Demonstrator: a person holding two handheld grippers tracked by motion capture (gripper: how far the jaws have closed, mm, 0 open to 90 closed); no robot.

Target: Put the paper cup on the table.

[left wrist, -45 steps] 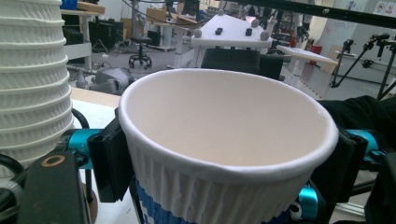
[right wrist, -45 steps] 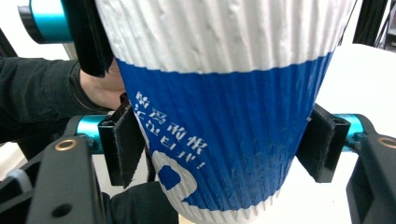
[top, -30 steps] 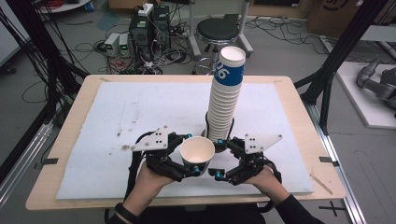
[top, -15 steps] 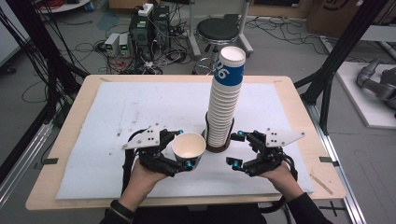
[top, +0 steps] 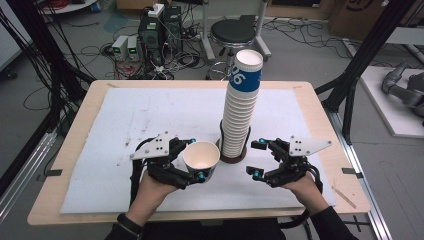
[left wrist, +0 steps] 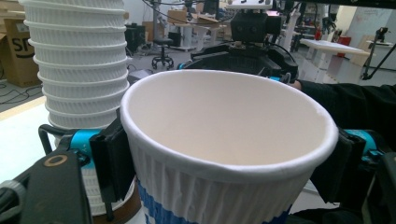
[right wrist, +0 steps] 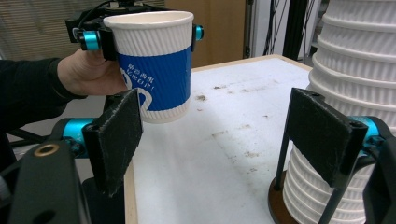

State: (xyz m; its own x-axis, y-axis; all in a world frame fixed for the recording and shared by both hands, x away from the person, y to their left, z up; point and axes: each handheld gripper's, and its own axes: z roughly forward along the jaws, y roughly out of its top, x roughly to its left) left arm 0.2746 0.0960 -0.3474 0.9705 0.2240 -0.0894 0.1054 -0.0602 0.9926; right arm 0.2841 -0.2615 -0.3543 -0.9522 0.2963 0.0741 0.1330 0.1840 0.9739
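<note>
A wooden table (top: pixel 320 107) takes up most of the floor here, and nearly all of its top is covered by a white mat (top: pixel 150 125) speckled with dirty marks toward the left. Just right of the middle rises a tall stack of paper cups (top: pixel 240 110), ribbed white cups nested one in another with a blue-banded cup at the very top, the whole column seated in a round brown base with thin black uprights (top: pixel 234 156) at its foot. A person stands at the near edge with a gripper in each hand. The left gripper (top: pixel 194 161) has its jaws clamped on a single paper cup (top: pixel 201 159), one pad on each side just below the rim; the cup is upright, open mouth up, lifted clear of the mat and sitting just left of the stack's base without touching it. From the right gripper view that cup shows a blue band with white print round its ribbed wall. The right gripper (top: pixel 255 159) is on the other side of the stack, near its foot, with its jaws standing apart and nothing between the pads; the stack's lower cups lie just beside one pad.
</note>
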